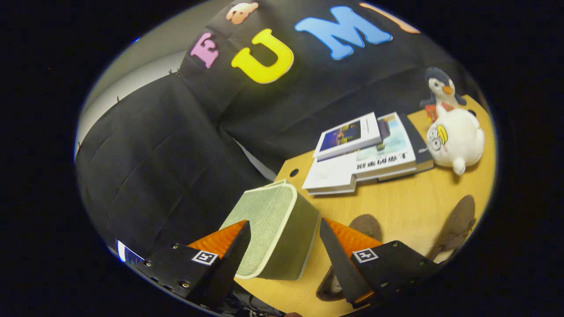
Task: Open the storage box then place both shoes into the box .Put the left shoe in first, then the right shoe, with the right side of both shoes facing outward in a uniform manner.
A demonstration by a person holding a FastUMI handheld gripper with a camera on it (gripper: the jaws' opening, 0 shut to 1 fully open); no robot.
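Observation:
A grey-green fabric storage box point(269, 220) with a pale trim stands on the wooden table point(396, 202), lid closed, at the table's near left corner. My gripper point(285, 223) is open, its fingers straddling the box: one finger overlaps the box's broad face, the other stands just beside its side wall. A brown shoe point(368, 224) lies just beyond that finger, partly hidden by it. A second brown shoe point(456, 224) lies further off, near the table's edge.
A stack of books point(365, 154) lies beyond the box. Behind the books sit a white plush toy point(456, 136) and a plush penguin point(442, 90). The table ends just past the box, by a round cable hole point(294, 172).

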